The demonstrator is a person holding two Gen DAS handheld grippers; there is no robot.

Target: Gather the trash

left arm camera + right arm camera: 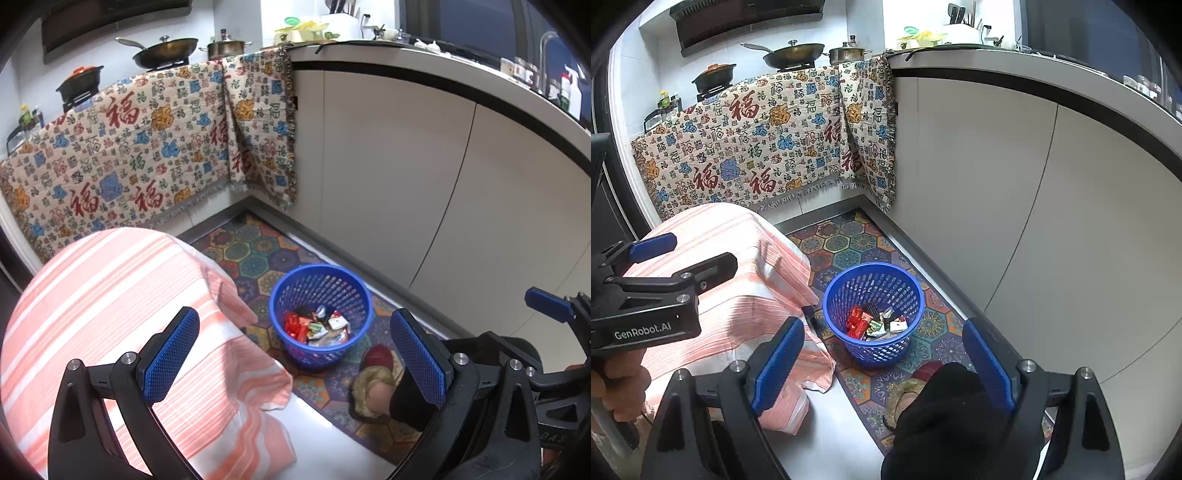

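Blue basket (320,320) with wrappers (316,326) sits on floor, beyond both grippers. Left gripper (295,358) and right gripper (882,369) both spread wide, empty.

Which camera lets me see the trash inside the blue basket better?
The left wrist view. There the blue basket looks bigger and its wrappers show clearly, red and silver. The right wrist view shows the same wrappers, only smaller and farther off.

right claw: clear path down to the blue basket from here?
Probably yes. The right claw is open and empty, above the blue basket, whose open top faces it. Nothing lies between; the striped cloth sits left, the slippered foot nearer.
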